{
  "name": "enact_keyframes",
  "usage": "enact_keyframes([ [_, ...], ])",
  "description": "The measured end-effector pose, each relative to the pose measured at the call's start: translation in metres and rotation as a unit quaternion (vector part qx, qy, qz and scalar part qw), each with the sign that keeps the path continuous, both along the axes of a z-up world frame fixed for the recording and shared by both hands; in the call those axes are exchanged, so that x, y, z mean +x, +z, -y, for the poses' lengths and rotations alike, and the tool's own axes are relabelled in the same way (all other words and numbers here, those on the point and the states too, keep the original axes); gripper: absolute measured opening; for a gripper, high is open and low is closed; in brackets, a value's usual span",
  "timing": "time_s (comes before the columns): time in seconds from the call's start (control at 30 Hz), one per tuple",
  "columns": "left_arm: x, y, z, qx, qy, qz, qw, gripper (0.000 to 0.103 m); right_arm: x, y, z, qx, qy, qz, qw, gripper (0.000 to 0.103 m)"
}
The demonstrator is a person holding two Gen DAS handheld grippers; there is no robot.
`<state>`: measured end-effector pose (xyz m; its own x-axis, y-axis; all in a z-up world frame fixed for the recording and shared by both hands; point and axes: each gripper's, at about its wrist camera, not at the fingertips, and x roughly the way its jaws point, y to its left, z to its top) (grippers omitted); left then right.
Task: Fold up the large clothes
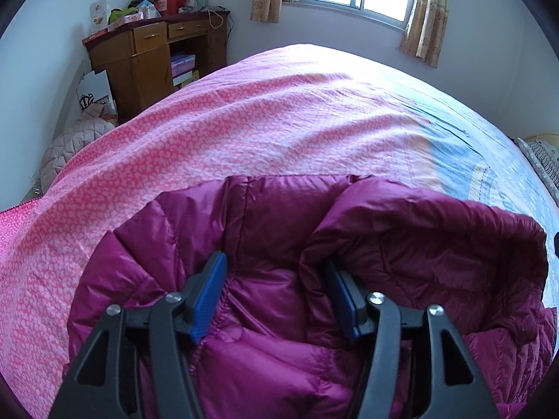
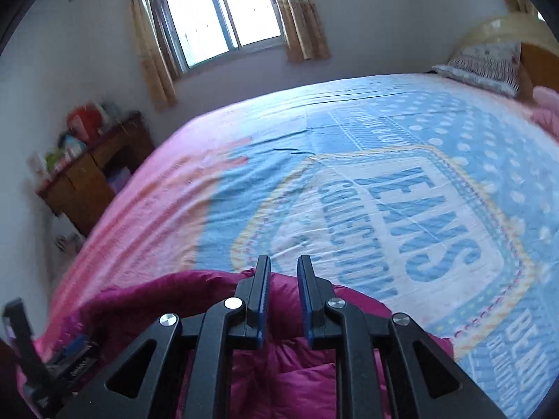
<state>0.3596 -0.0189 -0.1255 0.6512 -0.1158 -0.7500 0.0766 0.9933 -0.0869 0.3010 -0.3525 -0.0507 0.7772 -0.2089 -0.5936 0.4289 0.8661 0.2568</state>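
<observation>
Left wrist view: we see magenta puffer jacket (image 1: 279,296) bunched at bed's (image 1: 244,132) near edge; left gripper (image 1: 276,276) spread wide, pressing nothing, fabric between jaws

Right wrist view: right gripper (image 2: 283,274) jaws narrowly apart, empty, above jacket

We judge it light, soft, slippery; grab hem or quilted seams

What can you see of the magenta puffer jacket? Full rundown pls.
The puffer jacket is magenta, shiny and quilted in stitched, padded channels, like down-filled nylon. It lies bunched on the bed, partly folded, one puffy fold doubled over on the right. The left gripper hangs over it, jaws open; the fabric bulges up between its fingers. The right gripper is above the jacket's edge, jaws slightly apart, holding nothing.
</observation>
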Motion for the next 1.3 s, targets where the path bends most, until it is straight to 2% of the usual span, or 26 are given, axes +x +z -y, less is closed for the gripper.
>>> enact_keyframes([
  [0.13, -0.001, 0.0, 0.0, -0.001, 0.0, 0.001, 1.0, 0.061, 0.024, 0.01, -0.014, 0.037, 0.045, 0.011, 0.998, 0.016],
  [0.23, -0.001, 0.001, 0.0, -0.002, 0.0, 0.001, 1.0, 0.062, 0.055, 0.005, -0.028, 0.05, 0.075, -0.005, 0.996, 0.016],
  [0.33, -0.001, 0.001, 0.0, -0.005, -0.001, 0.001, 1.0, 0.062, 0.067, -0.026, -0.036, 0.079, 0.107, -0.07, 0.989, 0.016],
  [0.4, -0.001, 0.001, 0.0, -0.008, -0.002, 0.002, 1.0, 0.062, 0.061, -0.053, -0.036, 0.076, 0.126, -0.112, 0.983, 0.014],
  [0.43, -0.002, 0.002, -0.001, -0.009, -0.002, 0.002, 1.0, 0.062, 0.058, -0.063, -0.035, 0.066, 0.142, -0.109, 0.982, 0.014],
  [0.47, -0.002, 0.002, -0.001, -0.011, -0.003, 0.004, 0.9999, 0.063, 0.049, -0.066, -0.036, 0.045, 0.162, -0.077, 0.983, 0.014],
  [0.53, -0.003, 0.003, -0.003, -0.016, -0.005, 0.005, 0.9998, 0.063, 0.045, -0.071, -0.028, 0.066, 0.164, -0.059, 0.982, 0.013],
  [0.6, -0.006, 0.005, -0.009, -0.033, -0.006, 0.008, 0.9994, 0.063, 0.049, -0.075, -0.027, 0.07, 0.162, -0.056, 0.983, 0.013],
  [0.67, -0.014, 0.013, -0.014, -0.043, -0.009, 0.015, 0.9989, 0.063, 0.05, -0.075, -0.032, 0.051, 0.16, -0.059, 0.984, 0.013],
  [0.73, -0.025, 0.027, -0.015, -0.026, -0.007, 0.029, 0.9992, 0.063, 0.05, -0.075, -0.038, 0.039, 0.159, -0.061, 0.985, 0.013],
  [0.8, -0.04, 0.051, -0.011, -0.011, -0.013, 0.07, 0.9974, 0.063, 0.05, -0.075, -0.041, 0.029, 0.158, -0.062, 0.985, 0.013],
  [0.87, -0.044, 0.073, -0.002, -0.007, -0.029, 0.098, 0.9948, 0.068, 0.051, -0.074, -0.043, 0.019, 0.156, -0.065, 0.985, 0.013],
  [0.93, -0.034, 0.093, 0.015, -0.003, -0.041, 0.111, 0.993, 0.088, 0.051, -0.072, -0.047, 0.002, 0.154, -0.07, 0.986, 0.013],
  [0.97, -0.026, 0.096, 0.024, 0.004, -0.043, 0.107, 0.9933, 0.091, 0.048, -0.07, -0.048, -0.006, 0.153, -0.072, 0.986, 0.013],
  [1.07, 0.002, 0.085, 0.054, 0.047, -0.052, 0.082, 0.9941, 0.091, 0.047, -0.069, -0.052, -0.028, 0.15, -0.078, 0.985, 0.013],
  [1.17, 0.012, 0.049, 0.061, 0.11, -0.039, 0.042, 0.9923, 0.083, 0.047, -0.068, -0.052, -0.029, 0.149, -0.078, 0.985, 0.014],
  [1.23, 0.015, 0.022, 0.047, 0.109, -0.015, 0.007, 0.9939, 0.086, 0.047, -0.069, -0.05, -0.023, 0.15, -0.074, 0.986, 0.014],
  [1.27, 0.018, 0.004, 0.036, 0.083, -0.014, -0.021, 0.9962, 0.088, 0.047, -0.069, -0.049, -0.018, 0.151, -0.072, 0.986, 0.014],
  [1.3, 0.019, -0.002, 0.028, 0.06, -0.013, -0.026, 0.9978, 0.09, 0.047, -0.069, -0.048, -0.014, 0.152, -0.07, 0.986, 0.014],
])
